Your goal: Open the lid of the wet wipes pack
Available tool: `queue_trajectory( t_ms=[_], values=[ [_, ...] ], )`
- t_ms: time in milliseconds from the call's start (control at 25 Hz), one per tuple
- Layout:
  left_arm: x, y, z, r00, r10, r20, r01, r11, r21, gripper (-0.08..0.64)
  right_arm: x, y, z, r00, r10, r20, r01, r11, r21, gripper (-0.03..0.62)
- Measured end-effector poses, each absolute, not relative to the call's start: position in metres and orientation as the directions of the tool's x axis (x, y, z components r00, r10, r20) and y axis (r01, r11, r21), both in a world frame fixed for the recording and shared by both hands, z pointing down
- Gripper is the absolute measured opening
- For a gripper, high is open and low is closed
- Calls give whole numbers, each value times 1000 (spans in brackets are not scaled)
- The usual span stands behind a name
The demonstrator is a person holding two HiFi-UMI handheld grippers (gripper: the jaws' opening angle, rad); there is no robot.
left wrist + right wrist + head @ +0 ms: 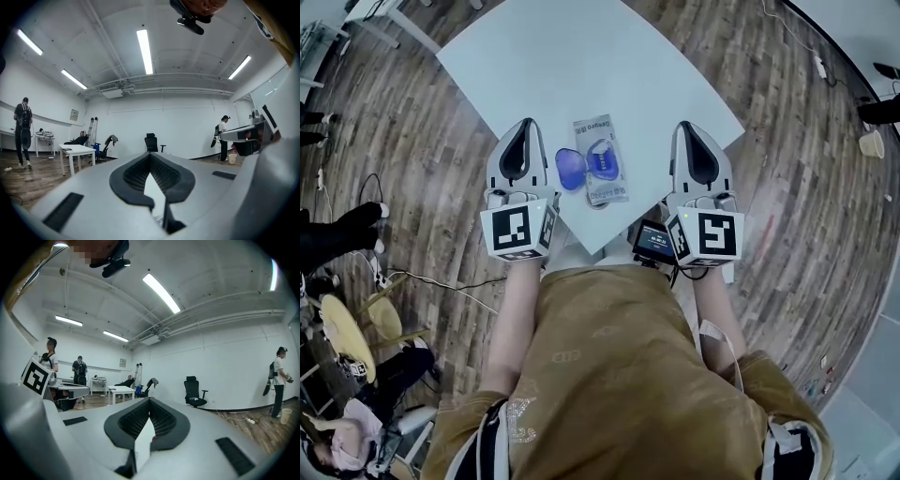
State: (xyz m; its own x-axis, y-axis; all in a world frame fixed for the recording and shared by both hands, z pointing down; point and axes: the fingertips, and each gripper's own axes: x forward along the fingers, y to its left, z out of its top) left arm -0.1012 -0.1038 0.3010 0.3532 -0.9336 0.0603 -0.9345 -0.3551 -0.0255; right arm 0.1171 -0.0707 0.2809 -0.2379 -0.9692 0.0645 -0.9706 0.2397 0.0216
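The wet wipes pack [602,159] lies flat on the white table [562,56], near its front corner. Its blue lid [570,169] is flipped open to the left and lies beside the pack's blue opening. My left gripper [526,123] rests just left of the lid, shut and empty. On the other side of the pack my right gripper [683,126] is also shut with nothing in it. Both point away from me. In the left gripper view the jaws [150,155] meet at the tip, and in the right gripper view [149,401] they do the same. Neither gripper view shows the pack.
A small device with a lit screen [653,242] sits at the table's near corner by my right gripper. Wood floor surrounds the table, with a cup [872,142] at the right. An office chair [151,142], another white table [77,150] and people stand far off.
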Motion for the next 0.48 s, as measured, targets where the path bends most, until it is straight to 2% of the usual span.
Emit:
queue_trajectory(
  t_ms=[160, 480],
  values=[
    [-96, -103, 296, 379, -923, 61, -917, -384, -110, 0, 108, -74, 276, -276, -959, 57, -960, 278, 31, 8],
    [-100, -103, 291, 380, -924, 45, -918, -383, -105, 0, 110, -78, 251, -249, -968, -13, -966, 247, 72, 8]
  ],
)
